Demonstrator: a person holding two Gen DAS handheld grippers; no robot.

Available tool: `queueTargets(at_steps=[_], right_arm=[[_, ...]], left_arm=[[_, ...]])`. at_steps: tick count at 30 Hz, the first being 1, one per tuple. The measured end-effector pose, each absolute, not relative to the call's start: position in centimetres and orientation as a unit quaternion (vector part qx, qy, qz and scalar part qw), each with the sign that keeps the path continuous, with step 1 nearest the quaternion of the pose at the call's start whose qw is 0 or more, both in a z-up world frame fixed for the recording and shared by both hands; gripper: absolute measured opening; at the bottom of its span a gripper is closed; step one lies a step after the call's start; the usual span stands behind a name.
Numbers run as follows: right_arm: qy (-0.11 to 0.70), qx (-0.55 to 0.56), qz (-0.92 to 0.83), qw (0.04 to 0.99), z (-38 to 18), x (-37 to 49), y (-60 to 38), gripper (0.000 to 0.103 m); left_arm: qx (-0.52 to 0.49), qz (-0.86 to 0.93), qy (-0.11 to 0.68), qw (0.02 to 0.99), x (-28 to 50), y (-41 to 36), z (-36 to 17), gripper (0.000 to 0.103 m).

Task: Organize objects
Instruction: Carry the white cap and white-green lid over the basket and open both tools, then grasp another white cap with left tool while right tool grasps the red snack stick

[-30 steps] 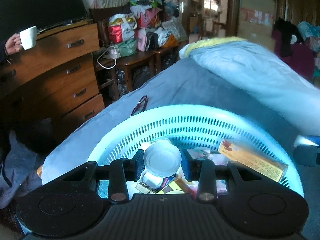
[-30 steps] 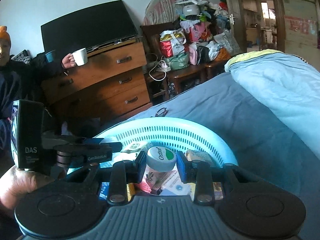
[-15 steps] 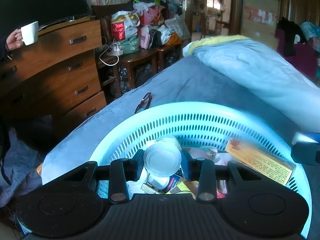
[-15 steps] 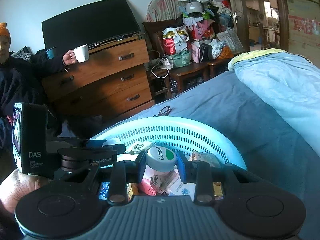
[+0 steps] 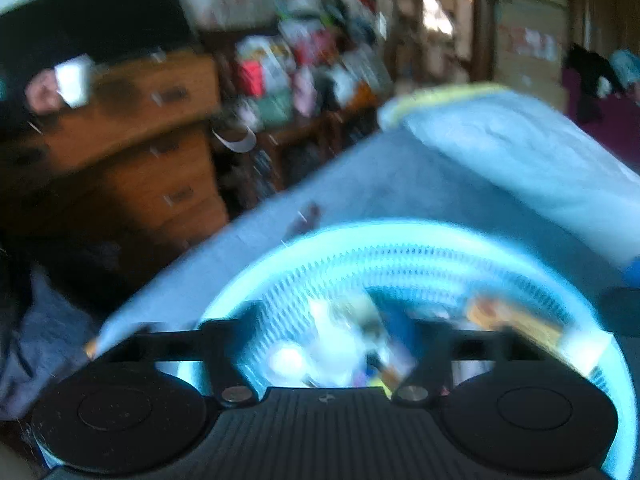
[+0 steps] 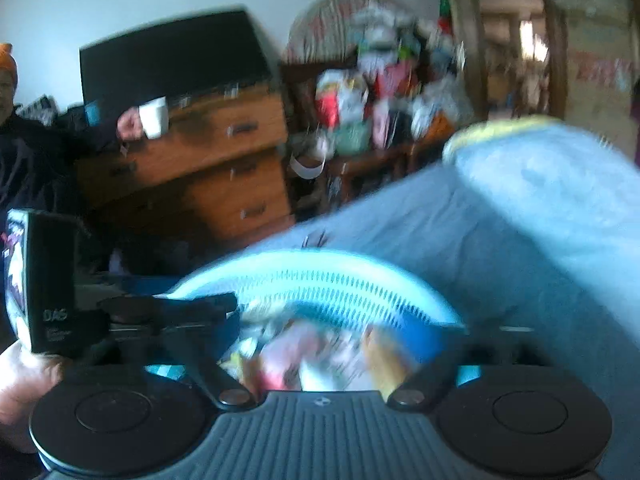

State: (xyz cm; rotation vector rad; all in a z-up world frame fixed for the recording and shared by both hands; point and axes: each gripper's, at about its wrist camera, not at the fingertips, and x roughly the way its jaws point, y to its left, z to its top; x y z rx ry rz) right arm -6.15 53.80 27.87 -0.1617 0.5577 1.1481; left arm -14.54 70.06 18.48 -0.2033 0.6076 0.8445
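Left tongs: spread apart, empty. Right tongs: spread apart, empty. Blue basket of blurred items lies directly below both.

Both fisheye views are heavily motion-blurred and edge-warped, dim indoors, with daylight glaring from the far doorway.

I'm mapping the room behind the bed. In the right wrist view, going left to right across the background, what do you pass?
Person's hand holding a white mug → black TV → wooden dresser → cluttered pile of bags → doorway.
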Motion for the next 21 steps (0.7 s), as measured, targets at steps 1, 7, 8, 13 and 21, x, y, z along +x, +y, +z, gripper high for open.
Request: queueTargets(at_steps=[1, 7, 8, 13, 21], right_arm=[[0.246, -0.068, 0.535, 0.805, 28.2, -6.2, 53.1, 0.101], [0.192, -0.008, 0.52, 0.832, 29.4, -7.1, 46.1, 0.1], [0.18, 0.01, 0.514, 0.839, 29.1, -7.5, 43.9, 0.1], [0.175, 0.049, 0.443, 0.878, 22.6, -9.4, 30.4, 0.1], [0.308, 0.063, 0.2, 0.928, 12.2, -4.3, 10.0, 0.082]], left_arm=[[-0.086, 0.413, 0.274, 0.864, -14.8, 69.7, 18.8, 0.103], [-0.07, 0.407, 0.219, 0.884, -15.5, 67.3, 21.8, 0.103], [-0.065, 0.396, 0.205, 0.893, -15.7, 66.1, 22.4, 0.103], [-0.069, 0.29, 0.15, 0.943, -16.3, 58.8, 23.8, 0.103], [-0.077, 0.118, 0.216, 0.966, -12.7, 46.4, 16.7, 0.103]])
